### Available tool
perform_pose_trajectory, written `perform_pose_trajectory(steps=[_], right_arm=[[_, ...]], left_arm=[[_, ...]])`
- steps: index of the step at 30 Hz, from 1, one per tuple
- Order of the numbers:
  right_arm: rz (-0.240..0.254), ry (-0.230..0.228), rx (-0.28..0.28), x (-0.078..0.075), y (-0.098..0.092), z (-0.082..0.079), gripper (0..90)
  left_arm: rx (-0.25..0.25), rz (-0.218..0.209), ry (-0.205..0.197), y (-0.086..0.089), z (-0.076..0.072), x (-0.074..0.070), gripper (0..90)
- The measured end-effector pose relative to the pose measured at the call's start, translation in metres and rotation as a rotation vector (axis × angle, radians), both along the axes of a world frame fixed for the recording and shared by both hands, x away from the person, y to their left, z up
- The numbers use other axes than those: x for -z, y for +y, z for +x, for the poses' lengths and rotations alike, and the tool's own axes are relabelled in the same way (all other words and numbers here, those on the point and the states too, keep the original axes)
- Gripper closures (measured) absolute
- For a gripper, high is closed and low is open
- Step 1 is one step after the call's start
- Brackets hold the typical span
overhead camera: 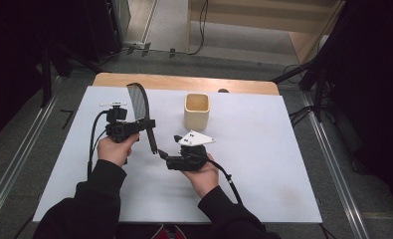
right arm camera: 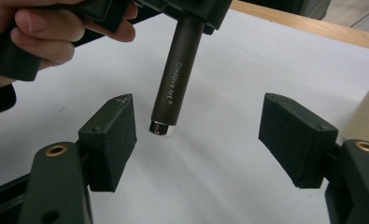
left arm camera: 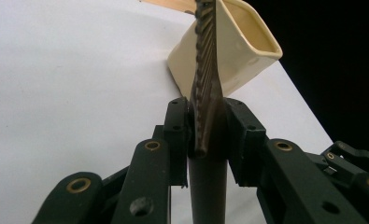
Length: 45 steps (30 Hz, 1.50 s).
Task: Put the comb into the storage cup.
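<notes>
Basically: left gripper (overhead camera: 147,124) clamps rigid, light skimmer (overhead camera: 140,102) at neck, centre frame; smooth handle (right arm camera: 173,88) slippery; right gripper (right arm camera: 198,140) gapes around its tip.

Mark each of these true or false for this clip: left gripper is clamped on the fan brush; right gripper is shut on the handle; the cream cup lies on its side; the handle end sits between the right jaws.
1. The left gripper is clamped on the fan brush. True.
2. The right gripper is shut on the handle. False: it is open, not touching.
3. The cream cup lies on its side. False: it stands upright.
4. The handle end sits between the right jaws. True.
</notes>
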State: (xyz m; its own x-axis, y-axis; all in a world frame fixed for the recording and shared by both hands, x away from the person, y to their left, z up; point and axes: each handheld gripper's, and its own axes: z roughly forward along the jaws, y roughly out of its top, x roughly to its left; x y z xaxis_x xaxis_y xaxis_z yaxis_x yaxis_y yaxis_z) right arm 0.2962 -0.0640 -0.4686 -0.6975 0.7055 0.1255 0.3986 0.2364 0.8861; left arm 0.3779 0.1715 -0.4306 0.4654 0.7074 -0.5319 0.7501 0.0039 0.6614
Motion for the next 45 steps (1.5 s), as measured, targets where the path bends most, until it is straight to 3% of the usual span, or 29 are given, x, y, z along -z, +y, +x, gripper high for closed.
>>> perform_pose_trajectory(steps=[3,10,15,40,45], right_arm=[[-0.014,0.002,-0.006,0.000,-0.003,-0.001,25.7],[0.004,0.025,-0.033,-0.001,-0.009,-0.003,26.6],[-0.016,0.000,-0.026,-0.003,-0.012,-0.007,26.6],[-0.035,0.029,-0.032,0.001,-0.050,-0.014,27.3],[-0.031,0.053,-0.031,0.004,-0.059,-0.017,27.3]], left_arm=[[0.002,0.002,0.001,0.000,0.000,0.000,72.4],[0.005,-0.007,0.002,0.000,0.000,0.000,72.3],[0.006,-0.002,0.000,0.001,0.000,0.000,72.3],[0.004,0.003,-0.007,0.002,0.000,0.000,72.3],[0.006,0.007,-0.010,0.002,0.000,0.000,72.3]])
